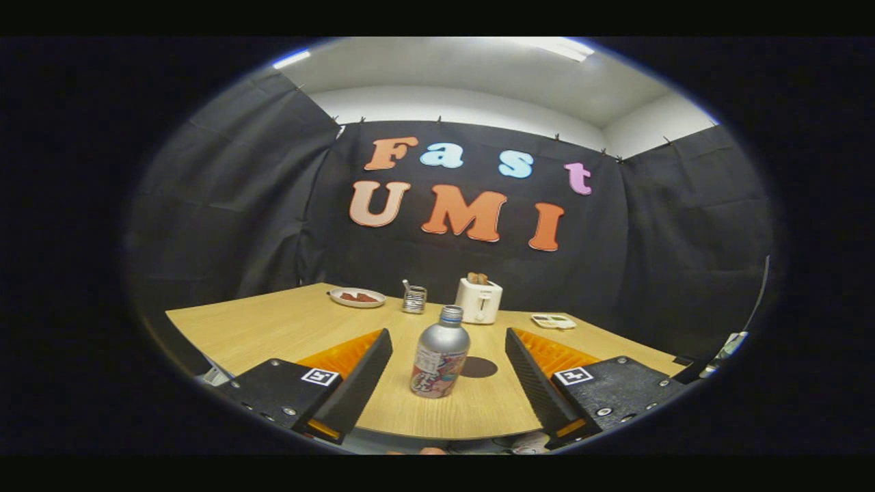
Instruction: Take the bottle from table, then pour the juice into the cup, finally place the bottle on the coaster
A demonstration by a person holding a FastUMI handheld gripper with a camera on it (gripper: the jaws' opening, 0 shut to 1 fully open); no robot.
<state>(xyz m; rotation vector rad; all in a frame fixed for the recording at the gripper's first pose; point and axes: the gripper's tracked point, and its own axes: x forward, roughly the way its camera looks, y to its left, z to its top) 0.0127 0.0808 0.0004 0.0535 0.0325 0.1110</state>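
Your jaws (pixel 444 383) stand wide open, touching nothing; the bottle (pixel 439 361) stands upright between them at 12 o'clock on the table (pixel 273 328). Close off-centre and one finger could tip it.

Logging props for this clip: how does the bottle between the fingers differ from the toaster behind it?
The bottle is silver metal with a colourful label and a narrow capped neck; the toaster is a white box with toast sticking up from its top. The bottle stands near, between the open gripper's fingers, neither touching it; the toaster sits far back, near the wall. Both stand upright on the wooden table.
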